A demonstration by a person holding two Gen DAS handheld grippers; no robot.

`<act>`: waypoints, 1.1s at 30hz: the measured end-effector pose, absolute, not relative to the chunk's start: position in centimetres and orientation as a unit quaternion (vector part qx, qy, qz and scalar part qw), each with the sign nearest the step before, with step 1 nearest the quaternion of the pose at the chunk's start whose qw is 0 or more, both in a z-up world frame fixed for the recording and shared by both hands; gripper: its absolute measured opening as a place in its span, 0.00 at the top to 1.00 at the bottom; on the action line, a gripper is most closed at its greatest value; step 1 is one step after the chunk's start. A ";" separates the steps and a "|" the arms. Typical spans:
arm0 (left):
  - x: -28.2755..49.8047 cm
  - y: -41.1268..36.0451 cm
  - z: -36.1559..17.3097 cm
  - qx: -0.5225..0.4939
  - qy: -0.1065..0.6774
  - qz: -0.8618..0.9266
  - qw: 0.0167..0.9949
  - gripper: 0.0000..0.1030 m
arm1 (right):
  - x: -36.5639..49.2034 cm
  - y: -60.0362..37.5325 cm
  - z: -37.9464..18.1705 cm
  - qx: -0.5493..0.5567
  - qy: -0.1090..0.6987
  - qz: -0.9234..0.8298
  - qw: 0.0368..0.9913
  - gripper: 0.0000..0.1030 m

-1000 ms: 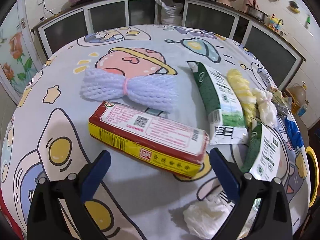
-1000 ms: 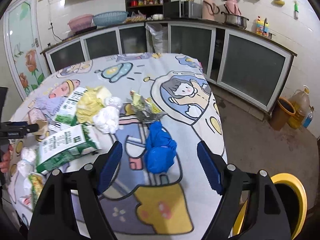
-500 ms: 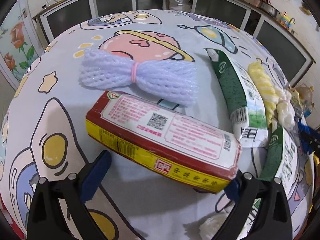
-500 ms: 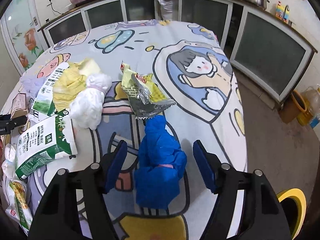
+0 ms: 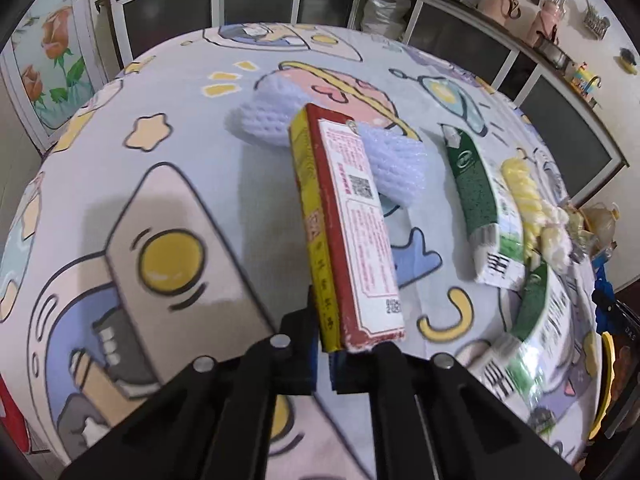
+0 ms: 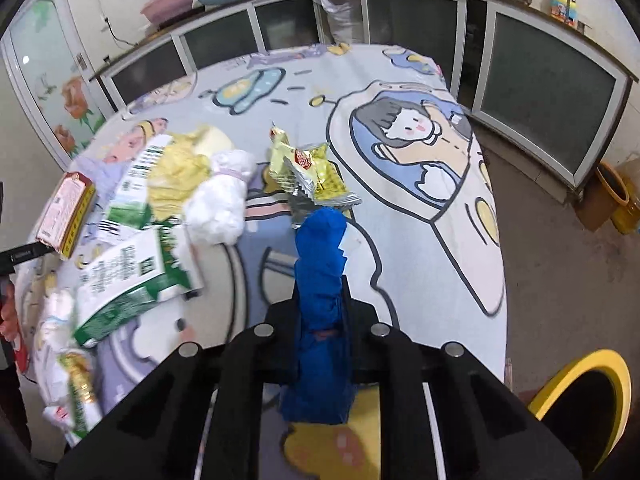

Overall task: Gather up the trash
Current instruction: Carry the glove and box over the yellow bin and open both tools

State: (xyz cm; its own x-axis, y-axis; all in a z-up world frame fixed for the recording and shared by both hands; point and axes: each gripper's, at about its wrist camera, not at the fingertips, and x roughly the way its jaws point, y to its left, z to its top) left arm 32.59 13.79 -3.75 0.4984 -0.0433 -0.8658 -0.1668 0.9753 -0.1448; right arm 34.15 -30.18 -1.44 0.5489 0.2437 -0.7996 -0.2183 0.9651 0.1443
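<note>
The left gripper pinches the near end of a red and yellow box, its fingers pressed against the box's two narrow sides. The box is lifted clear of the table and juts forward, its far end in front of a white foam net that lies on the cloth. To the right of the box lie a green and white carton, a yellow foam net beside that, and a second green carton nearer the table's edge, blurred.

The right gripper is clamped on a blue bag, its fingers squeezing the bag's middle; the bag's top stands up past the fingertips and its lower part hangs beneath them, above the table. Just beyond the bag a yellow snack wrapper lies crumpled on the cloth. Left of the bag are a white foam wad, a yellow net, two green and white cartons and, at the table's left edge, the red box held by the other gripper. More wrappers lie at the near left edge, too blurred to tell apart.

To the right of the bag, on the floor beyond the table, a yellow-rimmed bin stands with its mouth open; its inside is dark and I cannot tell what it holds. A brown pot stands farther back by the cabinets.
</note>
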 end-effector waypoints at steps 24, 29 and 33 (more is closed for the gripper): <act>21.8 12.8 2.1 -0.096 0.430 -0.024 0.897 0.98 | 23.9 -32.0 4.0 0.054 0.410 0.135 0.900 0.85; 21.0 9.3 2.6 -0.078 0.426 -0.069 0.899 0.98 | 22.0 -33.7 4.7 0.064 0.400 0.122 0.906 0.85; 21.0 6.0 3.0 -0.062 0.421 -0.103 0.899 0.98 | 20.3 -36.0 5.1 0.072 0.392 0.104 0.911 0.85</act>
State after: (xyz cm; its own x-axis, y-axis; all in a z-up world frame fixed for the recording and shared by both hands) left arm 20.99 6.03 3.04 0.6245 -0.2368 -0.7442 0.1325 0.9712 -0.1978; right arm 20.28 -35.97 5.10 0.6715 0.2457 -0.6991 -0.1330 0.9681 0.2125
